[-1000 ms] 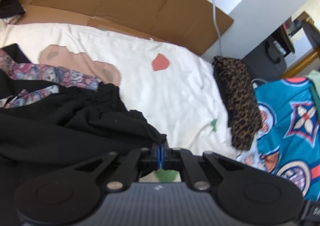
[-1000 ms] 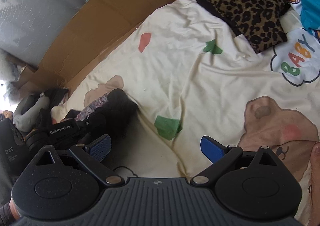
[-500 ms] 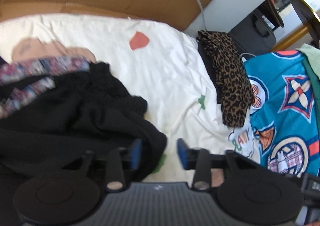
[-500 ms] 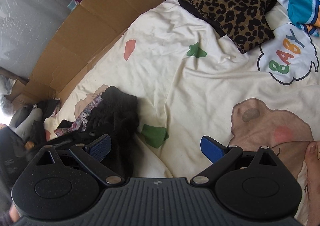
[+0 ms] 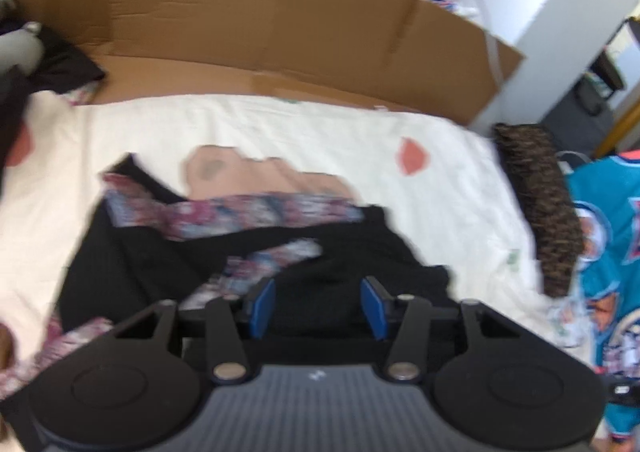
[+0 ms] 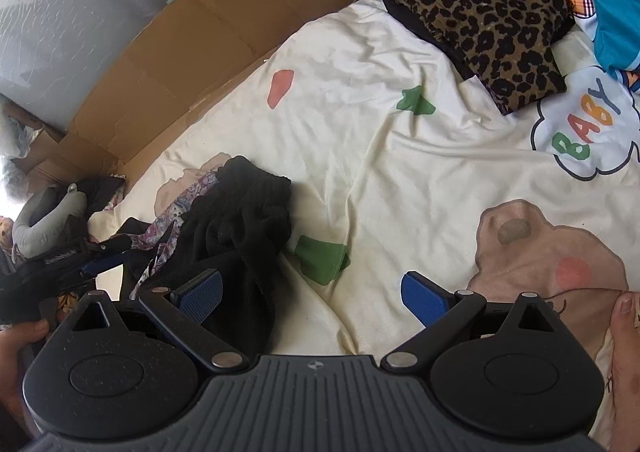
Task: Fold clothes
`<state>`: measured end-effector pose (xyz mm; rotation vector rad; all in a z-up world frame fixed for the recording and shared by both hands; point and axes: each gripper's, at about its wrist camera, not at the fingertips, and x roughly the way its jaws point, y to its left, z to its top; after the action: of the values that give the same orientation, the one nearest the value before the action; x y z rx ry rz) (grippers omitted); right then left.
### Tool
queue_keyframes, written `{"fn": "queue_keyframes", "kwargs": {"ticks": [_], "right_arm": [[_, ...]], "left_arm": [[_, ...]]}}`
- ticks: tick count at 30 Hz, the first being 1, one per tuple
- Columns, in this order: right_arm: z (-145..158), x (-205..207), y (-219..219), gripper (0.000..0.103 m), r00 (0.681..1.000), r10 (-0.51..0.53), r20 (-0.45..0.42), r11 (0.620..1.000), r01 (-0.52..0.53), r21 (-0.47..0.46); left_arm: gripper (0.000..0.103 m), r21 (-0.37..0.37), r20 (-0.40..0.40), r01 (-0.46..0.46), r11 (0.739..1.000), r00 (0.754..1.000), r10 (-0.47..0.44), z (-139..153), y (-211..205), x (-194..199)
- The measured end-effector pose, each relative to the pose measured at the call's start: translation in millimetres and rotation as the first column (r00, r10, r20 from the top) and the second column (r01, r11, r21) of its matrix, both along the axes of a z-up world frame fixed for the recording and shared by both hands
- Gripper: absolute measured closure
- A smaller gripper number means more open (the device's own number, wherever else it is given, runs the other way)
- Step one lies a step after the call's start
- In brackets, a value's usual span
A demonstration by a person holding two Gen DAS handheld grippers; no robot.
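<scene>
Black knit garment with floral paisley trim (image 5: 168,252) lies bunched on cream printed bedsheet (image 6: 400,180), both my grippers, left (image 5: 318,306) and right (image 6: 312,294), jaws apart, empty, hovering over it, probably to regrasp.

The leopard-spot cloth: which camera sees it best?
The right wrist view. There the leopard-spot cloth is sharp, folded flat, its spots clear, on the cream sheet. The left wrist view is blurred and shows it only as a dark, narrow strip at the sheet's edge.

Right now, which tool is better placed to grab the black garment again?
Left. The left tool hangs open right over the black garment; the right tool, also open, sits mostly over bare sheet.
</scene>
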<state>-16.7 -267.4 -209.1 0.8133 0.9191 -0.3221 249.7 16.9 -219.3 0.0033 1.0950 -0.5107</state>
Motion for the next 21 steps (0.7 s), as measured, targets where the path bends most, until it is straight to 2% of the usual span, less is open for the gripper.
{"fn": "queue_keyframes", "kwargs": {"ticks": [4, 11, 16, 18, 19, 20, 21], "right_arm": [[-3, 1, 2, 0.004, 1.0, 0.003, -0.007, 1.0, -0.003, -0.009], [-12, 1, 3, 0.012, 1.0, -0.008, -0.026, 0.999, 0.007, -0.032], [-19, 2, 7, 0.012, 0.999, -0.002, -0.037, 1.0, 0.001, -0.03], [-20, 3, 10, 0.012, 0.999, 0.011, -0.039, 0.999, -0.012, -0.032], [-20, 3, 11, 0.012, 0.999, 0.018, -0.039, 0.999, -0.019, -0.036], [-19, 4, 13, 0.012, 0.999, 0.024, -0.04, 0.999, -0.025, -0.04], [-19, 4, 14, 0.012, 0.999, 0.029, -0.04, 0.999, -0.03, -0.043]], "left_arm": [[0.052, 0.04, -0.007, -0.034, 0.999, 0.999, 0.034, -20, 18, 10], [0.05, 0.164, 0.045, 0.063, 0.984, 0.996, -0.071, -53, 23, 4], [0.05, 0.208, 0.056, 0.074, 0.975, 0.995, -0.087, -66, 26, 3], [0.051, 0.205, 0.055, 0.076, 0.976, 0.995, -0.089, -68, 29, 4], [0.059, 0.203, 0.055, 0.076, 0.976, 0.995, -0.089, -69, 30, 4], [0.077, 0.205, 0.053, 0.08, 0.976, 0.994, -0.093, -69, 31, 4], [0.084, 0.205, 0.046, 0.09, 0.975, 0.994, -0.102, -69, 32, 3]]}}
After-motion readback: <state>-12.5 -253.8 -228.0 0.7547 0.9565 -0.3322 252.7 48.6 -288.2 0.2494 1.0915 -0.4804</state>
